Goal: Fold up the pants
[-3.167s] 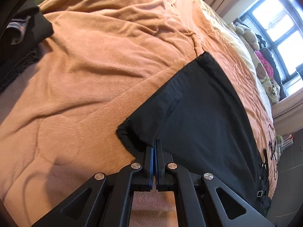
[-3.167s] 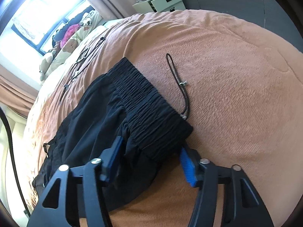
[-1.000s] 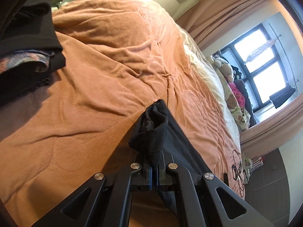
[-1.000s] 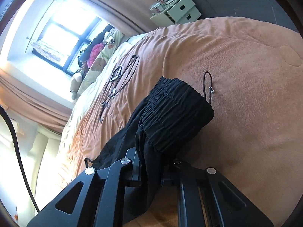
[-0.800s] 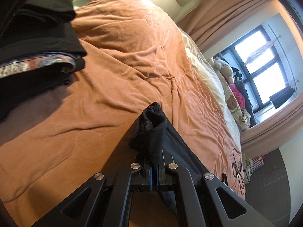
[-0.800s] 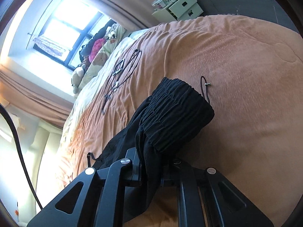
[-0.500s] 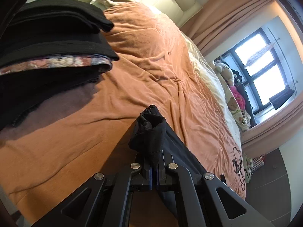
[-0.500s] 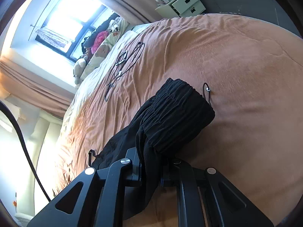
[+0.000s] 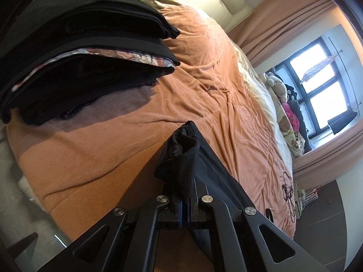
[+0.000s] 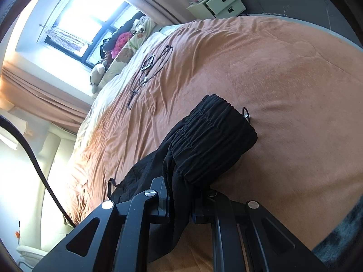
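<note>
Black pants (image 9: pixel 181 156) hang above an orange blanket (image 9: pixel 204 68) on a bed. My left gripper (image 9: pixel 184 200) is shut on the bunched leg hem, which stands up in a crumpled roll between its fingers; the leg stretches away to the lower right. In the right wrist view, my right gripper (image 10: pixel 180 200) is shut on the elastic waistband end of the pants (image 10: pixel 204 142), which droops over the fingers. A drawstring tip (image 10: pixel 246 114) pokes out by the waistband. The rest of the black cloth trails left toward the blanket (image 10: pixel 283 72).
A pile of folded dark clothes (image 9: pixel 79 52) with one patterned layer sits on the bed at upper left. Black cords and a small frame (image 10: pixel 152 68) lie on the blanket. Stuffed toys (image 9: pixel 281 104) line the window side. White drawers (image 10: pixel 217 2) stand beyond the bed.
Both grippers carried the pants across the bed. The pile of folded clothes has grown larger and nearer in the left wrist view; the waistband's drawstring is now almost hidden behind the waistband.
</note>
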